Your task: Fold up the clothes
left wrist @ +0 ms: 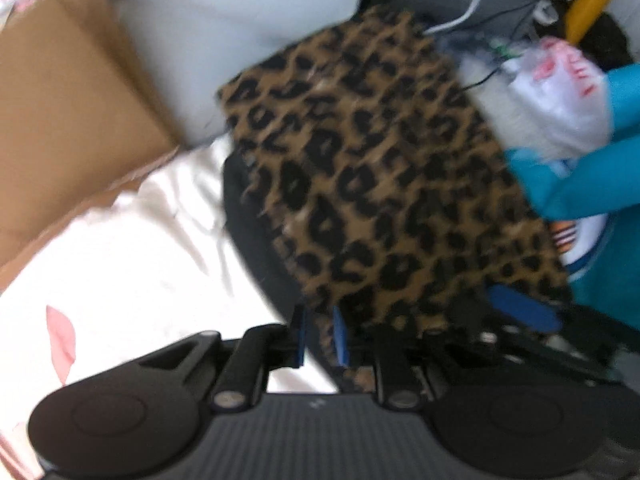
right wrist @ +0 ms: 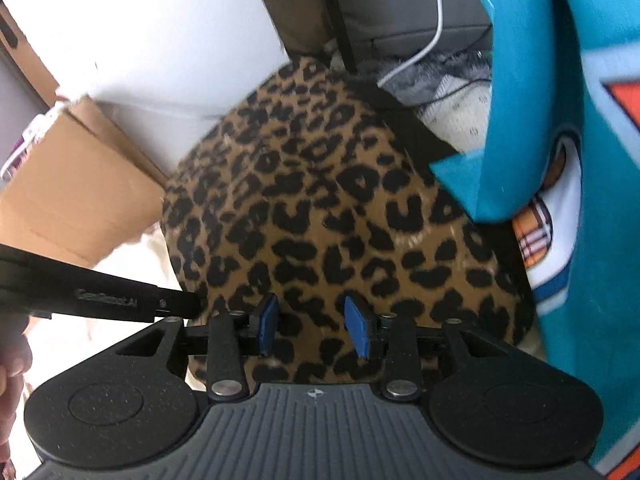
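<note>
Between both grippers lies one leopard-print garment [left wrist: 372,184], a fuzzy brown cloth with black spots and a black band along its left edge, spread across the middle of a white bedsheet [left wrist: 132,264]. Near the bottom of the left wrist view, the left gripper [left wrist: 320,338] has its two blue pads close together, pinching the near hem of the leopard cloth. At the cloth's near right corner a second pair of blue pads shows through the blur. From the right wrist view, the right gripper [right wrist: 314,326] hovers over the same garment [right wrist: 320,216] with its two blue fingers spread apart and nothing between them but the fabric surface below; whether they touch it is unclear. One black tool arm [right wrist: 100,298] reaches in from the left there. To the right hangs one teal garment [right wrist: 560,120] with white and orange print. On the far left stands one cardboard box [left wrist: 68,120]. One crumpled plastic bag [left wrist: 560,96] sits far right, and one white cable [right wrist: 432,32] trails behind.
</note>
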`<move>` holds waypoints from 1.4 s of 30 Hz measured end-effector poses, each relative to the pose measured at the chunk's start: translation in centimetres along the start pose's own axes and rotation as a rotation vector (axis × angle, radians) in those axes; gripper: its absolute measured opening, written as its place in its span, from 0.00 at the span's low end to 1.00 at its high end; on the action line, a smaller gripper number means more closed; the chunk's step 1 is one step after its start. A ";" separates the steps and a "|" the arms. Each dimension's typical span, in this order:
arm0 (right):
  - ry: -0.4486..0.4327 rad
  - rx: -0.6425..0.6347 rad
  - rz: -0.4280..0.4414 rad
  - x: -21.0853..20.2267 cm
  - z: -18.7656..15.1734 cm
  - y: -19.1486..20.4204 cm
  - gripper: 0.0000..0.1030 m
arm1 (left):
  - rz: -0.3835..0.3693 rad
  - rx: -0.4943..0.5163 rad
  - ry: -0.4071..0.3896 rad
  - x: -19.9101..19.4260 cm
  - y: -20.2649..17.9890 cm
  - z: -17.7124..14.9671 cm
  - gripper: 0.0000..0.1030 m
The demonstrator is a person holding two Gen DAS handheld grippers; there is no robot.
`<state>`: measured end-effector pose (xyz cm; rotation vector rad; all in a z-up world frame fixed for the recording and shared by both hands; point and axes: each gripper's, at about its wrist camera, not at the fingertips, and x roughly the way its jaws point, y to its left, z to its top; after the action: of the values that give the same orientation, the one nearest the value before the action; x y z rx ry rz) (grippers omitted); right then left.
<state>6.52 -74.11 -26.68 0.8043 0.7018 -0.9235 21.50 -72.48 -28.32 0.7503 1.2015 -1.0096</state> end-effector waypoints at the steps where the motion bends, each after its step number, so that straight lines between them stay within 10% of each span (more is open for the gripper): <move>1: 0.013 -0.006 -0.014 0.0 -0.2 0.0 0.45 | 0.014 -0.020 0.031 0.3 0.5 -0.3 0.14; 5: 0.060 0.008 0.013 -1.4 -0.4 0.2 0.45 | 0.006 -0.088 0.075 -1.3 2.8 -1.7 0.16; 10: 0.098 0.018 0.062 -4.7 0.7 1.9 0.47 | 0.026 -0.111 0.059 -6.7 4.8 -2.8 0.47; 14: 0.110 0.000 0.090 -8.3 2.0 3.7 0.76 | 0.021 -0.121 0.028 -12.3 6.1 -3.3 0.67; 19: 0.121 -0.009 0.115 -13.4 3.7 6.1 0.86 | 0.028 -0.152 -0.006 -19.4 7.3 -4.3 0.80; 42: 0.122 -0.106 0.184 -32.8 4.5 17.1 0.89 | 0.056 -0.394 -0.119 -40.4 19.1 -14.6 0.85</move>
<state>8.27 -58.28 6.99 0.8213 0.7627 -0.6705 31.40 -42.89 6.89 0.4052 1.2201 -0.7294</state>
